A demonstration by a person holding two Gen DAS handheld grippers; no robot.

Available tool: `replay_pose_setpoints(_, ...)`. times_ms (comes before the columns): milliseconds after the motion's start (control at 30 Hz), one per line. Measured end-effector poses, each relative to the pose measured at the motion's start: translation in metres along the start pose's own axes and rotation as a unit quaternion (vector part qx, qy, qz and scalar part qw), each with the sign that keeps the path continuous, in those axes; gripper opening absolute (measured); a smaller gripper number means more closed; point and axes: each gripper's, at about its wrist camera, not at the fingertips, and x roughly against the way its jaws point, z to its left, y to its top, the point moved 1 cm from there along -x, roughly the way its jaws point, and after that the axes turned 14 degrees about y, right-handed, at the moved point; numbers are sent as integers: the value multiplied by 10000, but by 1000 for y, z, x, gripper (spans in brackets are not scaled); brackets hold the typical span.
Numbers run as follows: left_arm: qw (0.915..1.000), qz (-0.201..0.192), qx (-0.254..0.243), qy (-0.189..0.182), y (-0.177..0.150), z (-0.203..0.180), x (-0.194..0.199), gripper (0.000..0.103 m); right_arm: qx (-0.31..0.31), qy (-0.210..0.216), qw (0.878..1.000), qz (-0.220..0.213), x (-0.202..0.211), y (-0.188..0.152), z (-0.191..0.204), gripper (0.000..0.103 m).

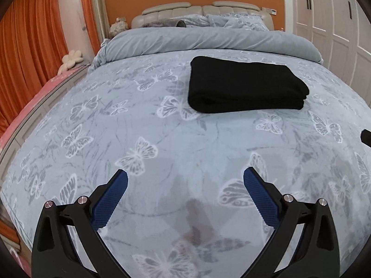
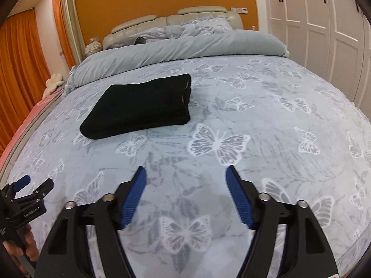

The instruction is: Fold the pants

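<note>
The black pants (image 1: 245, 85) lie folded into a thick rectangle on the butterfly-print bed cover (image 1: 162, 143). They also show in the right wrist view (image 2: 141, 106), with the stacked fold edges at their right end. My left gripper (image 1: 185, 178) is open and empty, hovering over the cover well short of the pants. It also shows at the left edge of the right wrist view (image 2: 34, 183). My right gripper (image 2: 185, 173) is open and empty, to the near right of the pants. Its tip shows at the right edge of the left wrist view (image 1: 366, 137).
A rolled grey duvet (image 1: 208, 39) lies across the bed behind the pants, with pillows and a padded headboard (image 1: 199, 9) beyond. Orange curtains (image 1: 27, 46) hang on the left, white wardrobe doors (image 2: 324, 23) stand on the right. A pink bench (image 1: 34, 102) runs along the bed's left side.
</note>
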Motion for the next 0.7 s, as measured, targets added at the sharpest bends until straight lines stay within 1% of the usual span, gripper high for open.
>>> replay_pose_setpoints(133,10000,80,19,41,1,2,-4,98,40,-10,10000,7,-2,0,0,73)
replay_pose_setpoints(300,10000,45,-24,46,2,0,-3,98,97,-5,10000,-17,-1,0,6,73)
replay_pose_setpoints(467,9999,58,-113,-4,3,-4,-3,98,84,-42,10000,-16,-1,-1,9,74)
replay_pose_setpoints(700,9999,15,-62,-87,3,-5,1,98,-9,-105,9999,-62,3,-2,10,74)
